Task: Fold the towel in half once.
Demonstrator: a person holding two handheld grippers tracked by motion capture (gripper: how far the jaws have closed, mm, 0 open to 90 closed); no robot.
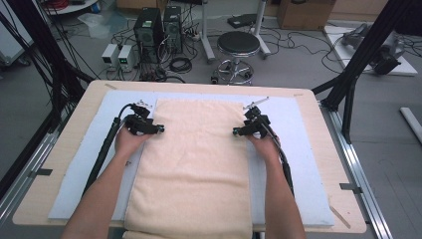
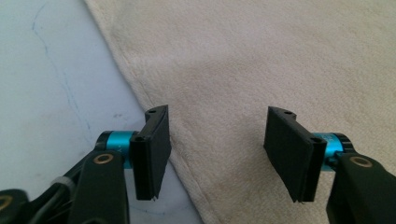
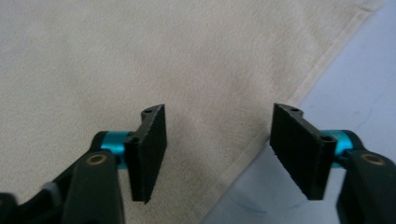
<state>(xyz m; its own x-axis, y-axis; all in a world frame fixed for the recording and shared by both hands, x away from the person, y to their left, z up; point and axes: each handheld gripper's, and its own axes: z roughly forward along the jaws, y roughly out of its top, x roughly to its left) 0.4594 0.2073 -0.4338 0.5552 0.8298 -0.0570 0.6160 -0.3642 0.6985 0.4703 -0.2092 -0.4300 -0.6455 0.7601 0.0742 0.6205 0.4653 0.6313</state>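
Towel [image 1: 191, 164] hems show between both released hand-held grippers' jaws; high view adds the stool [image 1: 238, 44].

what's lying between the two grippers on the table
In the high view only the cream towel spans from the left gripper to the right gripper; nothing rests on it.

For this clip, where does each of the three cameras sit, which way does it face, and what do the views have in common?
High view: fixed above the person's side, looking forward and down on the table; forearms, left gripper, right gripper.
Left gripper view: rides the left gripper, looking down its open jaws at the towel's left hem.
Right gripper view: rides the right gripper, open jaws straddling the right hem.
Shared: all show the cream towel on the pale blue mat.
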